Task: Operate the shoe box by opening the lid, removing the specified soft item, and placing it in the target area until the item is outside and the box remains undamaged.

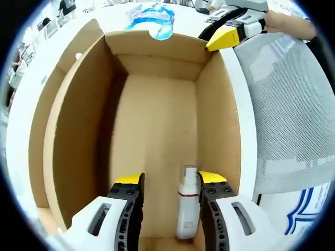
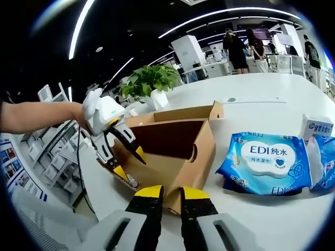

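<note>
**Open box with a spray bottle inside, wipes lying on the counter**

The left gripper [image 1: 170, 180] reaches into the open cardboard box [image 1: 157, 115]; its jaws stand apart and hold nothing. A small white spray bottle [image 1: 187, 204] stands on the box floor between the jaws, close to the right one. The right gripper [image 2: 168, 192] hovers just outside the box, its jaws nearly closed and empty. The blue pack of wet wipes [image 2: 269, 162] lies on the white counter [image 2: 251, 104], beside the box. A potted plant [image 2: 152, 81] stands behind.
</note>
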`<state>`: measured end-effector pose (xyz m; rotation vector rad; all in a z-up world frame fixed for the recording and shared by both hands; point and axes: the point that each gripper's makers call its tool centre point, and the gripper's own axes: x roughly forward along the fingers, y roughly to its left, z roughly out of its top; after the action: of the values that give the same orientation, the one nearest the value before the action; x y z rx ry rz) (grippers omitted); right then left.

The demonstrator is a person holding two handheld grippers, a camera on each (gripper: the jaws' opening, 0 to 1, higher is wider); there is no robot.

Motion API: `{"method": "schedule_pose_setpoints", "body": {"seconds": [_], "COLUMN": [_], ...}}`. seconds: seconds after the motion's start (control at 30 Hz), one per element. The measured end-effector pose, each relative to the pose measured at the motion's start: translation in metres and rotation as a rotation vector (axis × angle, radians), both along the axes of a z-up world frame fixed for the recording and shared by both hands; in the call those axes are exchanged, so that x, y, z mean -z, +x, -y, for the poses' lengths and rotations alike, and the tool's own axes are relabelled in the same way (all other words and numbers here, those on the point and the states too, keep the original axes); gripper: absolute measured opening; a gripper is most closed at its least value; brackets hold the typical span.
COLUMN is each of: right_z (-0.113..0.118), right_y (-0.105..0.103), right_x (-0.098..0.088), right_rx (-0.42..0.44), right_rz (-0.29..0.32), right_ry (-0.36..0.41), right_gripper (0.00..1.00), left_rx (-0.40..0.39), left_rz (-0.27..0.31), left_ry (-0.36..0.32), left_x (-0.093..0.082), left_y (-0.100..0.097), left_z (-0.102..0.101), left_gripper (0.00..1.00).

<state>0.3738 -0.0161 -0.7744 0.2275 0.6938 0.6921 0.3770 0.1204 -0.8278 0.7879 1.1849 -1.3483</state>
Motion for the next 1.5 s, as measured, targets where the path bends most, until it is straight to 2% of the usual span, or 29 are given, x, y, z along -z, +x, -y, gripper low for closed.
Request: {"method": "schedule_pose_setpoints", "body": {"seconds": [0.1,0.37,0.47,0.53,0.57,0.6,0.63,0.7,0.77,1.0,1.2,1.5], "right_z": [0.000,0.000,0.000,0.000,0.000,0.000,0.000,0.000,0.000,0.001,0.000,0.000], "right_y": [0.000,0.000,0.000,0.000,0.000,0.000,0.000,0.000,0.000,0.000,0.000,0.000], "right_x": [0.000,0.000,0.000,0.000,0.000,0.000,0.000,0.000,0.000,0.000,0.000,0.000], "right_rx": [0.001,0.006,0.008,0.009,0.010,0.011,0.012,0.012,0.013,0.017,0.018,0.019], "right_rz": [-0.001,-0.003,-0.004,-0.004,-0.004,-0.005,-0.005,-0.004,-0.004,-0.005,-0.004,-0.003], "right_ry": [0.003,0.009,0.011,0.011,0.011,0.012,0.012,0.012,0.013,0.019,0.020,0.022], "right_gripper": [0.09,0.09,0.09,0.09,0.09,0.09,0.09,0.09,0.09,0.09,0.09,0.09], "left_rx": [-0.001,-0.011,-0.009,-0.005,0.013,0.050,0.038,0.039,0.010,-0.014,-0.045,-0.052], "left_rz": [-0.024,-0.026,-0.035,-0.020,0.052,0.091,0.103,0.063,0.060,0.099,0.096,0.096], "left_ry": [0.003,0.000,-0.003,0.009,0.052,0.082,0.104,0.085,0.077,0.088,0.091,0.136], "left_x": [0.003,0.003,0.002,0.003,0.006,0.009,0.012,0.014,0.014,0.011,0.010,0.015], "left_y": [-0.004,-0.004,-0.006,-0.004,0.006,0.011,0.010,0.001,0.000,0.007,0.008,0.005], "left_z": [0.002,0.002,0.002,0.000,-0.008,-0.014,-0.019,-0.019,-0.020,-0.035,-0.043,-0.066], "left_gripper": [0.42,0.42,0.37,0.31,0.23,0.22,0.20,0.18,0.19,0.21,0.21,0.20]}}
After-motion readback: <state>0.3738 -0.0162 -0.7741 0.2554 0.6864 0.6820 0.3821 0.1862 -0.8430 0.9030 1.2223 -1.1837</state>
